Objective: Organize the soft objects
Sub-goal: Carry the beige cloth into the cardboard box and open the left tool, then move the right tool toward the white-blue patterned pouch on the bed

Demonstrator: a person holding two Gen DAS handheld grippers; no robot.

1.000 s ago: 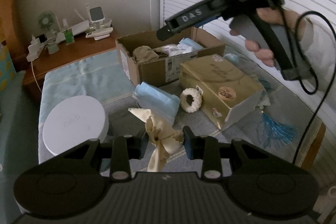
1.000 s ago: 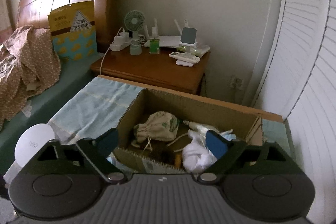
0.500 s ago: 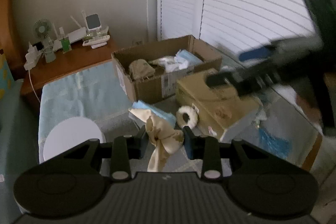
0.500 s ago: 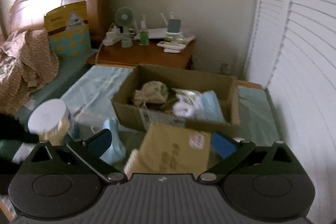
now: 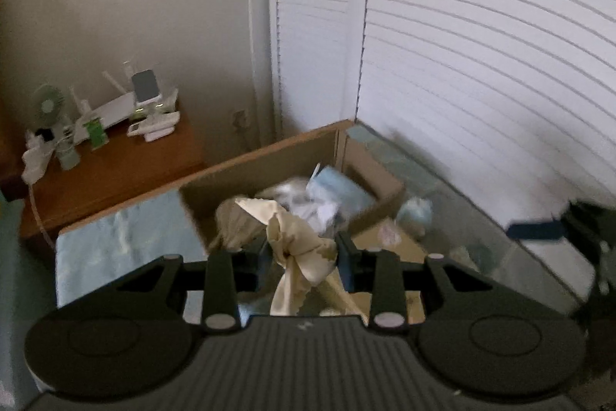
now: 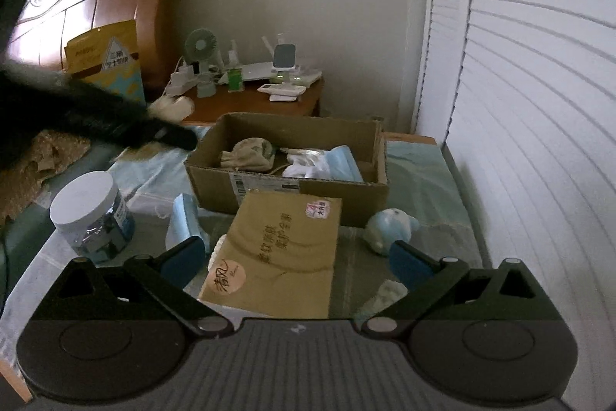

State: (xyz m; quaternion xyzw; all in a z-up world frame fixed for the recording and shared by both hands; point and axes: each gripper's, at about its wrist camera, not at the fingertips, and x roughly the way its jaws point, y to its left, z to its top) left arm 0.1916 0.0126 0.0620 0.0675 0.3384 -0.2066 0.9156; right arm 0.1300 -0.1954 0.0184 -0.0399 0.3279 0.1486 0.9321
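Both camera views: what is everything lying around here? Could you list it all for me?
cardboard box: one, brown, open, middle of the bed, soft things inside
pouch: one, beige, in the box, left side
flat box: one, tan, in front of the cardboard box
jar: one, white lid, left of the flat box
blue pack: one, between jar and flat box
plush toy: one, pale blue, right of the flat box
nightstand: one, wooden, behind the cardboard box
fan: one, green, on the nightstand
cloth: one, cream, held above the cardboard box
left gripper: shut on the cloth
right gripper: open, empty
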